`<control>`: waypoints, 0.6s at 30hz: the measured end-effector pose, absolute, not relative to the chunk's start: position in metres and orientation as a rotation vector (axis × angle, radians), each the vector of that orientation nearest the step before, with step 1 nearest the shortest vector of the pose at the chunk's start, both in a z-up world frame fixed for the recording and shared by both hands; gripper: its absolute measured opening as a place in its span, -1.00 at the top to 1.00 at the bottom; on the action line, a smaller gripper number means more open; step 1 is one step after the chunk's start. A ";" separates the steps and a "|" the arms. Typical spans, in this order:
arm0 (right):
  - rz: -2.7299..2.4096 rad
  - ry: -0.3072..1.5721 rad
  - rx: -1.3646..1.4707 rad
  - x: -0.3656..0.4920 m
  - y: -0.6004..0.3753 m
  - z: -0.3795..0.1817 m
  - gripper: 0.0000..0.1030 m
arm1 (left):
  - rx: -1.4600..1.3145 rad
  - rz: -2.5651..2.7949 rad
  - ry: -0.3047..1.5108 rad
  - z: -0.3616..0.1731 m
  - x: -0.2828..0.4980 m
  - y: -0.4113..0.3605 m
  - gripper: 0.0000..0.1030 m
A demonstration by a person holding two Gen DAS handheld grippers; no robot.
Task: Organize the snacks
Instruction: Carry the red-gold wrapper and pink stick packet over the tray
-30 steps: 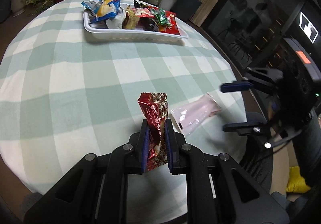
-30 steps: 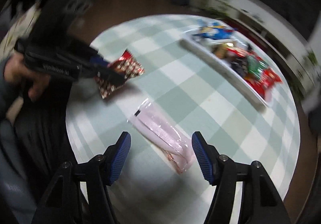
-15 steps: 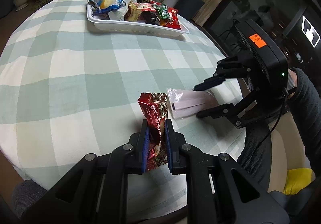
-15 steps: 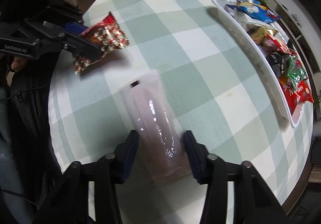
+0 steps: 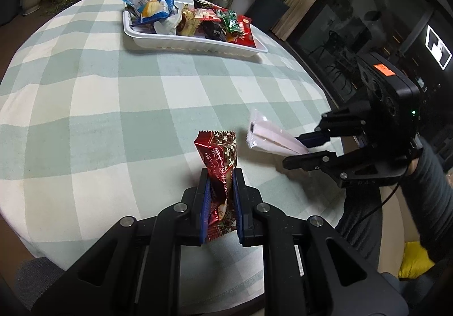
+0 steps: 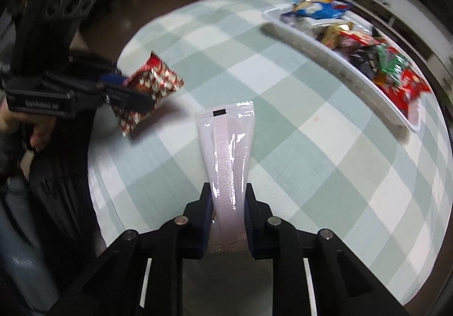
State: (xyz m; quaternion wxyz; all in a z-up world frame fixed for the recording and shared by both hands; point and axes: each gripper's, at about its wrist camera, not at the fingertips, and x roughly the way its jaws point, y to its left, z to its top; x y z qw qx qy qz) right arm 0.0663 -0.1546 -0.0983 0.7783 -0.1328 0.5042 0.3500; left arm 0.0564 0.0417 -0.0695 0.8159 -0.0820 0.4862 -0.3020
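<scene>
A crinkled red foil snack packet is clamped upright in the left hand-held gripper above the checked cloth worktop. A long, glossy pale-pink plastic sachet is pinched in the right hand-held gripper, whose jaws have just been closing. A white plastic tray of wrappers is set well apart.

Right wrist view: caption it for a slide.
Right gripper shut on pink sachet; left gripper holds red snack packet.

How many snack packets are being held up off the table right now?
2. A red packet is clamped in the left tool, and a pale pink packet in the right tool. The others sit in the white tray.
</scene>
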 end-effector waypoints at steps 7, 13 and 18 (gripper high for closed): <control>0.576 0.972 0.056 0.079 -0.195 -0.062 0.59 | -0.192 -0.649 0.993 -0.046 0.086 0.042 0.75; 0.424 0.876 0.130 0.130 -0.211 -0.019 0.59 | -0.171 -0.638 0.924 -0.011 0.142 0.027 0.75; 0.355 0.845 0.169 0.182 -0.216 0.005 0.59 | -0.150 -0.599 0.894 0.009 0.205 0.009 0.75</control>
